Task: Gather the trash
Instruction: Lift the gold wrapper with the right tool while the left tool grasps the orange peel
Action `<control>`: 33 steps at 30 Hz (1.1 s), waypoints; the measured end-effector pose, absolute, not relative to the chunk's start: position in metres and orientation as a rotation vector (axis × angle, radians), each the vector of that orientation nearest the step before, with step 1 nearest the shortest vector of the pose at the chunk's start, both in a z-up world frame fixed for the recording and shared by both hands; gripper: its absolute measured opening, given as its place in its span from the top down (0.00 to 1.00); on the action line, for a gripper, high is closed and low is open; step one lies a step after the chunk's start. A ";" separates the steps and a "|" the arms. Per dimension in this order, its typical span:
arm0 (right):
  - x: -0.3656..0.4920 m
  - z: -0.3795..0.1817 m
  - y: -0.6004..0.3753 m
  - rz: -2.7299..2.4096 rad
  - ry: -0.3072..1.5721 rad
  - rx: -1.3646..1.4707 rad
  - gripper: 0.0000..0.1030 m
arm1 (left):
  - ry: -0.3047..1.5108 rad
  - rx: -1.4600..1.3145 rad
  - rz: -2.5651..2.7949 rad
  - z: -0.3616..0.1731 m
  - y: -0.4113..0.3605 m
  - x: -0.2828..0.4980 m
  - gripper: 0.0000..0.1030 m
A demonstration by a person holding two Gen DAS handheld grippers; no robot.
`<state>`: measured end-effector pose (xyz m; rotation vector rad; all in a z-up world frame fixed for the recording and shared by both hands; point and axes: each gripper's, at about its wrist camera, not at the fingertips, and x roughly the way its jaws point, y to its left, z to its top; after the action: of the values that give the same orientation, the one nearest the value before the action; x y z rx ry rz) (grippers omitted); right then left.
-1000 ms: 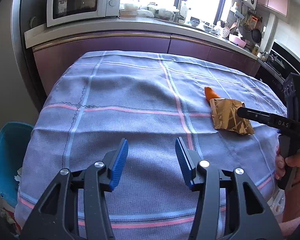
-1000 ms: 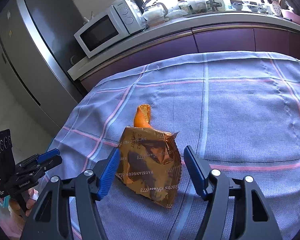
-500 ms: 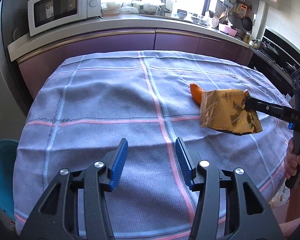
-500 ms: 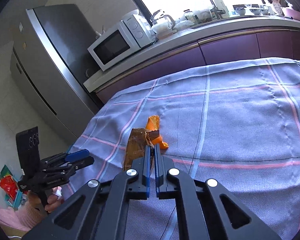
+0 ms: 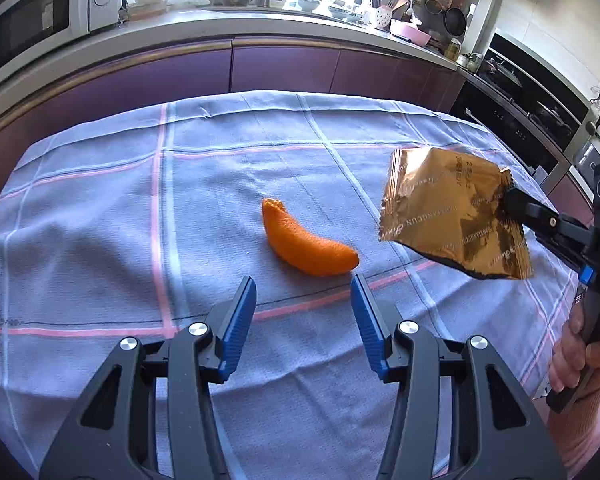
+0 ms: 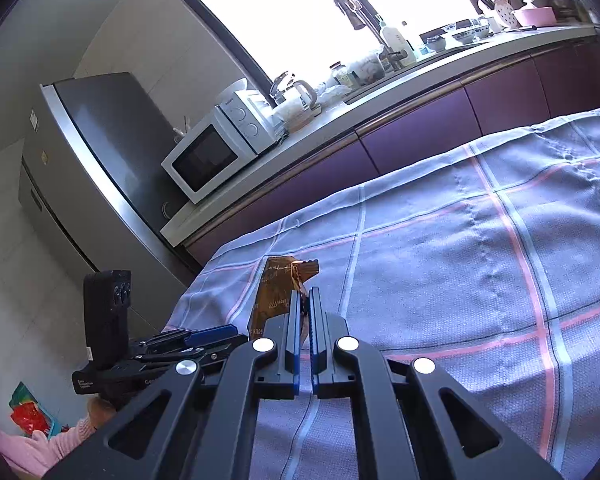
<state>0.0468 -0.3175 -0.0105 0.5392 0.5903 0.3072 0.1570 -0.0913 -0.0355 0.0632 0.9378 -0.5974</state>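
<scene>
Wrapper: the gold foil wrapper [image 5: 452, 216] is hanging clear of the tablecloth [image 5: 100, 208], pinched at one corner, so this piece is counting as picked up but not yet thrown away.
Right gripper: the right gripper [image 6: 305, 304] is pressing its jaws together on the wrapper's edge, and a hand [image 5: 576, 356] is holding its handle at the table's right side.
Peel: the orange peel [image 5: 304, 240] is lying untouched on the cloth, just ahead of the left tool.
Left gripper: the left gripper [image 5: 303, 308] is standing spread, with nothing between its blue pads [image 5: 236, 320], and is pointing at the peel.
Progress: one piece is lifted, one is waiting; no bin is showing in either view.
Remaining: by my reading, grabbing the peel and dropping both pieces into a bin are still to come.
</scene>
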 end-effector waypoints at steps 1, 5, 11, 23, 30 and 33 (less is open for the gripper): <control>0.048 -0.012 -0.319 0.303 0.591 0.541 0.97 | 0.949 0.051 -0.595 -0.037 -0.095 0.161 0.53; 0.049 -0.017 -0.324 0.302 0.595 0.552 0.97 | 0.984 -0.002 -0.604 -0.042 -0.102 0.174 0.53; 0.055 -0.025 -0.326 0.311 0.609 0.572 0.97 | 1.045 -0.081 -0.601 -0.056 -0.105 0.197 0.55; 0.063 -0.030 -0.310 0.341 0.624 0.580 0.97 | 0.978 -0.058 -0.576 -0.049 -0.094 0.184 0.84; 0.069 -0.026 -0.291 0.382 0.629 0.572 0.97 | 0.909 -0.038 -0.542 -0.034 -0.058 0.158 0.86; 0.072 -0.024 -0.278 0.406 0.638 0.566 0.97 | 0.888 -0.033 -0.520 -0.028 -0.038 0.147 0.86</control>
<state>0.0717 -0.2784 -0.0242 0.5658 0.6382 0.4061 0.1469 -0.0383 -0.0276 -0.0330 0.8877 -0.5196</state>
